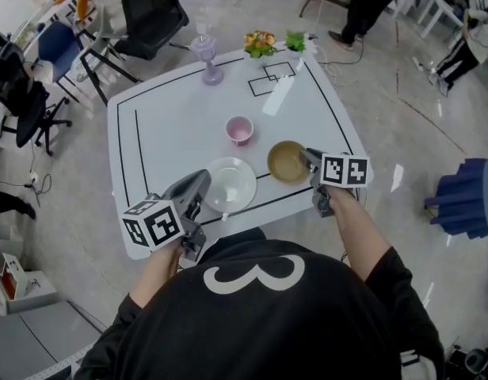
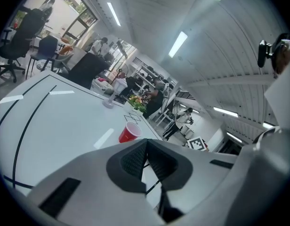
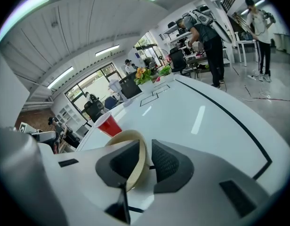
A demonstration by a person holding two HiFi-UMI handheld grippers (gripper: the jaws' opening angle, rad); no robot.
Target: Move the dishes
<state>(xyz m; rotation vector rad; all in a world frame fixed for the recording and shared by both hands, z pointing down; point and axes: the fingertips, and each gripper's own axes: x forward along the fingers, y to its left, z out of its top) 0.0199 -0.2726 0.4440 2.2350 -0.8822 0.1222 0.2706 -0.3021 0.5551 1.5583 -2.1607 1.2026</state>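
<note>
My right tongs [image 3: 147, 161] are pinched in on the rim of the tan bowl [image 1: 285, 165]. The inner pad lies flat against the wall. The outer pad is close on the other side w/ only a sliver of dark showing, so I judge the grip light. The bowl sits on the table [image 1: 165, 125] right at these tongs' tips, held by one edge only.

My left tongs [image 2: 146, 160] are closed, pads meeting, nothing btwn them that I can make out. The white plate [image 1: 232, 182] lies just right of their tips; can't tell if they touch its rim. The cup [image 1: 239, 130] stands ahead of the left tongs & ahead-left of the right ones, apart from both dishes.

What could go wrong, as I see it:
- One-edge hold on a round bowl: on lifting, the weight hangs off the far side, so it may pivot in the pads or slip out, esp. if that sliver means no full clamp.
- Swinging the bowl left would bring it onto the plate, which is v. near. Ahead-left, it could knock the cup over.
- The table edge is close behind both tongs, so a dropped or dragged dish could go over.
- Left tongs closed: nudging fwd now would only shove the plate, not take it. Its flat rim sits low, so getting a pad under looks hard.
</note>
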